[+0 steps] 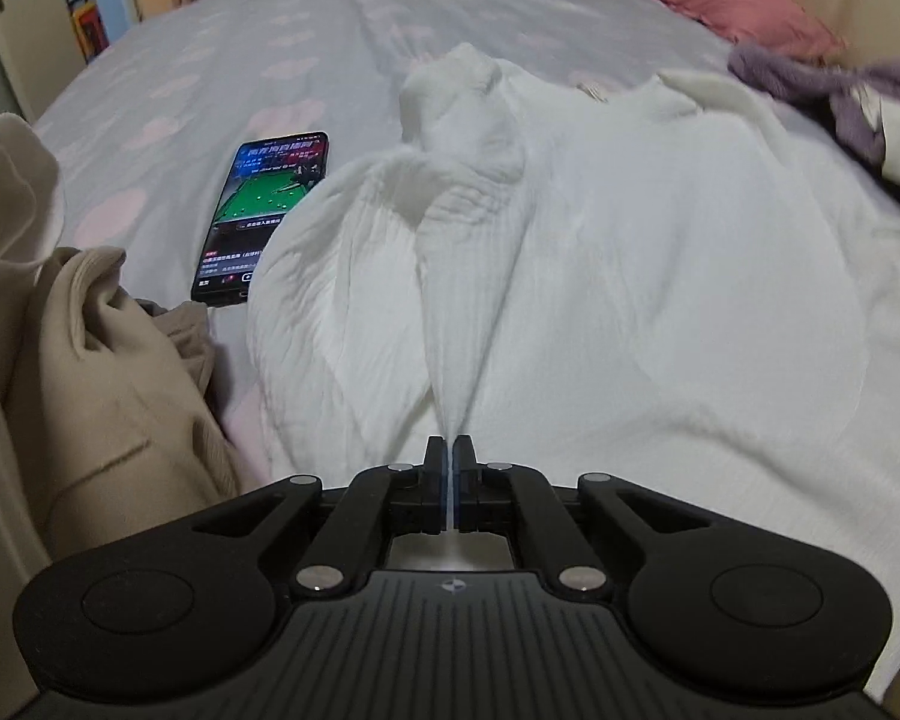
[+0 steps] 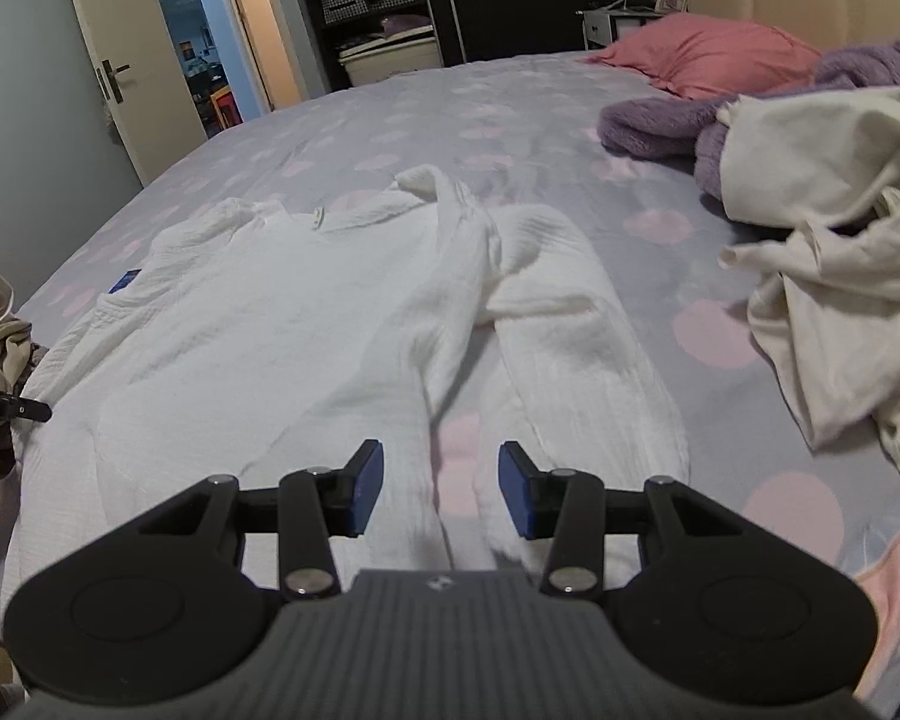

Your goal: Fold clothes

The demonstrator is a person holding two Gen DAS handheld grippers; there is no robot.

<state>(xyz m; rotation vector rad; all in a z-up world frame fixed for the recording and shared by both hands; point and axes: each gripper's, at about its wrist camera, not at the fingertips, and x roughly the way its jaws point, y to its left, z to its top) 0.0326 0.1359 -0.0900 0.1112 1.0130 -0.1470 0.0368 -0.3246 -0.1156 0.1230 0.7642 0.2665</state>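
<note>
A white long-sleeved shirt [image 1: 600, 252] lies spread on the bed, front up, collar at the far end. My left gripper [image 1: 449, 447] is shut on a pinch of its left sleeve, which rises in a taut ridge from the fingers. In the right wrist view the shirt [image 2: 258, 312] lies flat with its right sleeve [image 2: 570, 330] bent back along the body. My right gripper [image 2: 441, 483] is open and empty, hovering just above the gap between the body hem and that sleeve's cuff. The left gripper's tip [image 2: 24, 408] shows at the left edge of that view.
A lit phone [image 1: 258, 216] lies on the sheet left of the shirt. Beige clothes [image 1: 90, 372] are heaped at the left. A cream garment [image 2: 834, 276], a purple fleece [image 2: 660, 120] and a pink pillow [image 2: 708, 54] lie at the right. The bedsheet [image 2: 426, 102] is grey with pink dots.
</note>
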